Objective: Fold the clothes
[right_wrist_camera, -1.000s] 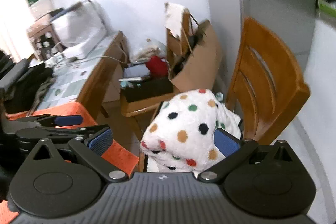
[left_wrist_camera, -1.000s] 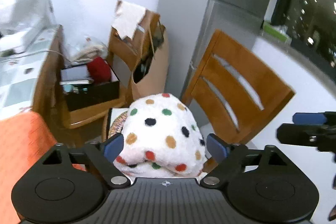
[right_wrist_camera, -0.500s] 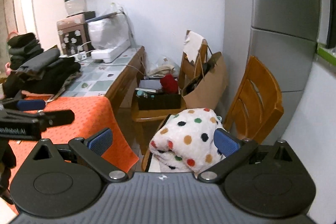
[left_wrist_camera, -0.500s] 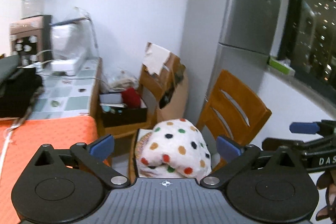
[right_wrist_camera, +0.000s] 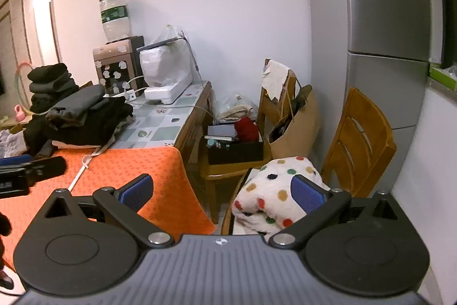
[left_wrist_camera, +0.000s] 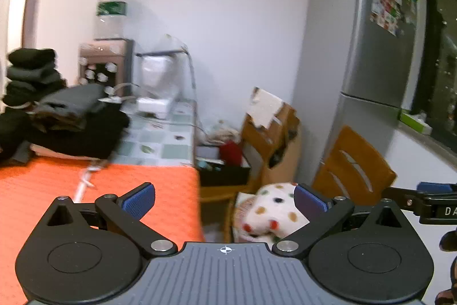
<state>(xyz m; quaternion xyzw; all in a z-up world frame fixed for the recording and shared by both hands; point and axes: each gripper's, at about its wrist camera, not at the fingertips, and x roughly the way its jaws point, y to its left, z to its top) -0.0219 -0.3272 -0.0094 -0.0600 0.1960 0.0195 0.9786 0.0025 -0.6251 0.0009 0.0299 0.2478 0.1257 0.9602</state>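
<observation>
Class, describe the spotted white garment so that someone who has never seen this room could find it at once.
Start at the tall grey fridge and drop to the wooden chair beside it. On its seat lies the spotted garment, bundled up. It is the only fluffy white piece with coloured dots; the other clothes, stacked on the table, are dark.
</observation>
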